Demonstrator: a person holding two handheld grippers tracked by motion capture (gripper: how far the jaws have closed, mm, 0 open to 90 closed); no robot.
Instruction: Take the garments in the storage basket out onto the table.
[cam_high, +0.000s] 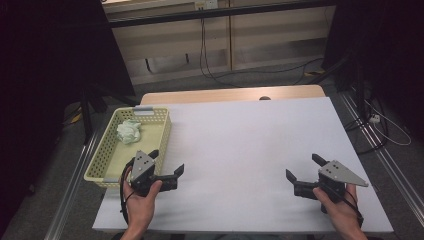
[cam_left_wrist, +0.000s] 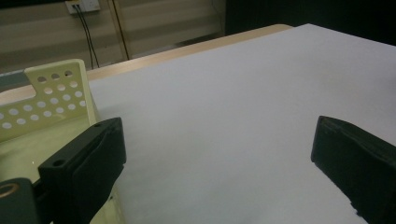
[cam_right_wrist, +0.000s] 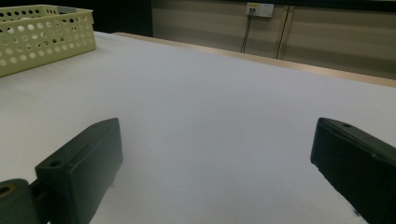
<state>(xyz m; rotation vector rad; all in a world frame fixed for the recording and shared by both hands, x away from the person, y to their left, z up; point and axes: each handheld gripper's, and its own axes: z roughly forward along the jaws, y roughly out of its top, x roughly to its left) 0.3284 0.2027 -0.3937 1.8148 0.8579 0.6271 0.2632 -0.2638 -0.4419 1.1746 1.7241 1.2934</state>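
High view: crumpled paper (cam_high: 129, 131) inside basket (cam_high: 163, 131), beside left gripper (cam_high: 166, 161).

The basket (cam_left_wrist: 56, 100) is cut off by the left edge in the left gripper view, its near wall hidden behind a black jaw; in the right gripper view just one corner shows; the crumpled pale wad (cam_high: 129, 131) inside it — paper or cloth — is too small to tell.
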